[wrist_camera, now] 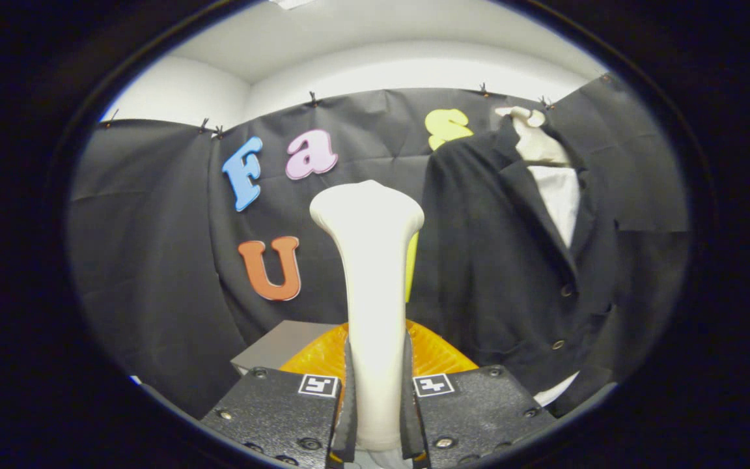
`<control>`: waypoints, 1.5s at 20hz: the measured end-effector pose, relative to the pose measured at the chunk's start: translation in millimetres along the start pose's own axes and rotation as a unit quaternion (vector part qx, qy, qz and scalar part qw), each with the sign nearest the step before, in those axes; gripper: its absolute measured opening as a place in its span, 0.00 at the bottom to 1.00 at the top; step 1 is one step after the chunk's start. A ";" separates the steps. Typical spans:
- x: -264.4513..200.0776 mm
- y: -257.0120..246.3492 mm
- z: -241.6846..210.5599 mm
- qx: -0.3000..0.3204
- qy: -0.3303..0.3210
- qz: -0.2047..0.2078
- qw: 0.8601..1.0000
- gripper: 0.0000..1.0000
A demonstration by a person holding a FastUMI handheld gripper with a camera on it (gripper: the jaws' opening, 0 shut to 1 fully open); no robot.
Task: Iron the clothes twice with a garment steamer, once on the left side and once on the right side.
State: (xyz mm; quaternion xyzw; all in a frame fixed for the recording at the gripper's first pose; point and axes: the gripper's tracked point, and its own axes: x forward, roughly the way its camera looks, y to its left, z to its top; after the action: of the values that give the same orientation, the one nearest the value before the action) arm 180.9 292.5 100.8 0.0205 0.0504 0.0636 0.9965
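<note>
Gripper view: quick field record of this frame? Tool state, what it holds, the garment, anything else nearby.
tool: shut on the steamer, a finger pressing each side of its handle
steamer: cream, upright between the fingers, wide head on top
jacket: dark, buttoned, hanging on a pale form beyond the fingers, right of the steamer, apart from its head
shirt: white, showing at the jacket's collar
orange ribbed part: behind the steamer's handle
grey box: left of it

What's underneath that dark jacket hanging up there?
A white shirt shows between the dark jacket's lapels and below its hem. The rest is covered. The gripper is shut on the steamer.
</note>
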 end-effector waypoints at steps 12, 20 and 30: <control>-20.3 -145.8 76.4 -0.017 -0.077 -0.099 0.992 0.29; 34.2 -157.1 97.2 -0.037 -0.080 -0.083 0.993 0.29; 45.6 -188.5 25.4 -0.036 -0.040 -0.100 0.994 0.29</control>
State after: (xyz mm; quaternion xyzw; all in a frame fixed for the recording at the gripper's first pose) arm 252.0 110.7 112.6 -0.0180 0.0098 -0.0351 0.9992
